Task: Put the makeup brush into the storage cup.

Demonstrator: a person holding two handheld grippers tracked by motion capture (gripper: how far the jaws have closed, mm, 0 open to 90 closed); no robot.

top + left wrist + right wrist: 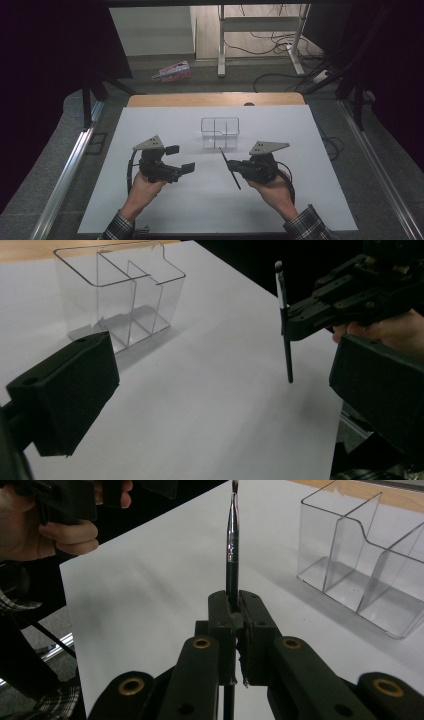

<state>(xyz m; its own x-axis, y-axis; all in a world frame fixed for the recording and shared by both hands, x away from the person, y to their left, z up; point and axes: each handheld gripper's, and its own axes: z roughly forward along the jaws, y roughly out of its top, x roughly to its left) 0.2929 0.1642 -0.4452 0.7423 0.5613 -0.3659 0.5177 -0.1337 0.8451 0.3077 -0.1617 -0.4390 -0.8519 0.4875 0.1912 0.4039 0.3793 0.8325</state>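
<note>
A thin black makeup brush (229, 168) is clamped in my right gripper (234, 167), which is shut on its handle and holds it above the white table sheet. In the right gripper view the brush (232, 545) stands up from the closed jaws, tip upward. From the left gripper view the same brush (285, 322) hangs upright to the right. A clear plastic organiser (220, 132) with several compartments stands empty at the sheet's middle back, also seen as the organiser (120, 295) and organiser (365, 555). My left gripper (180, 159) is open and empty, left of the brush.
The white sheet (165, 210) covers a wooden table whose far edge (215, 99) shows. Metal rails run along both sides. On the floor beyond lie a pink box (172, 72), cables and a desk frame (260, 30).
</note>
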